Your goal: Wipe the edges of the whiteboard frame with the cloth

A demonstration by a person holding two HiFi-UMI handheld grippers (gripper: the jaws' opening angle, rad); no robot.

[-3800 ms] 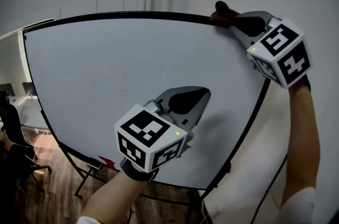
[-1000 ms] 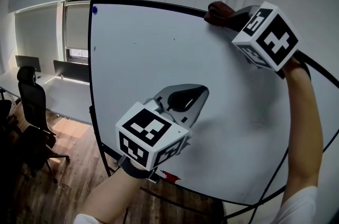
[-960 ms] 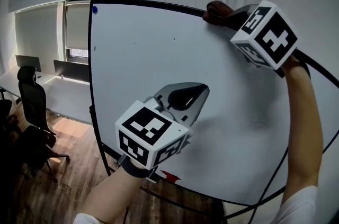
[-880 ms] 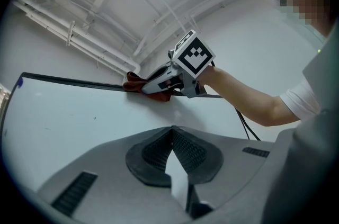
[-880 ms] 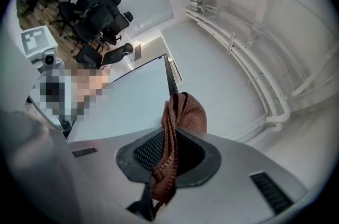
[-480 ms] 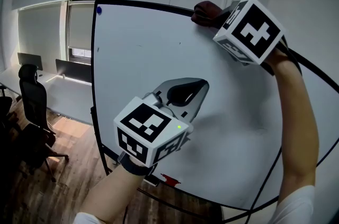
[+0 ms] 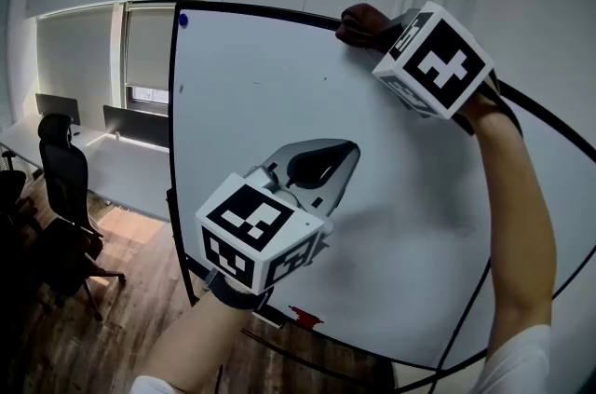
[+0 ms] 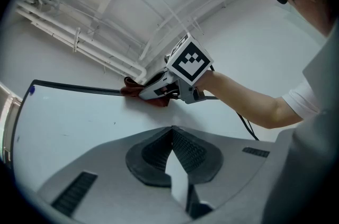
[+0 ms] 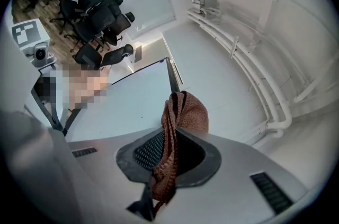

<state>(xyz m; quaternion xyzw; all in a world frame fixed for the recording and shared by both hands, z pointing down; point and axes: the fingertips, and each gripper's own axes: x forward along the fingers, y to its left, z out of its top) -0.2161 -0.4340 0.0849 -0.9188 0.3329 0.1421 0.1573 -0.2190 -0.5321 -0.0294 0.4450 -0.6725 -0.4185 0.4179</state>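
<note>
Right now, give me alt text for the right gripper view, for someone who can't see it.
The right gripper has its jaws shut on a reddish-brown cloth, held at the dark frame of the whiteboard. The white board runs away beyond the cloth, with office chairs far off at upper left.

Cloth [image 9: 183, 112]: coarse woven fabric, rough, matt.
Whiteboard [image 7: 270, 103]: smooth, faintly glossy.
Frame [image 7: 171, 150]: black, matt.
Left gripper [image 8: 172, 130]: matt grey plastic; ribbed black pads [image 8: 153, 153].
Floor [image 7: 84, 336]: wood planks.
</note>
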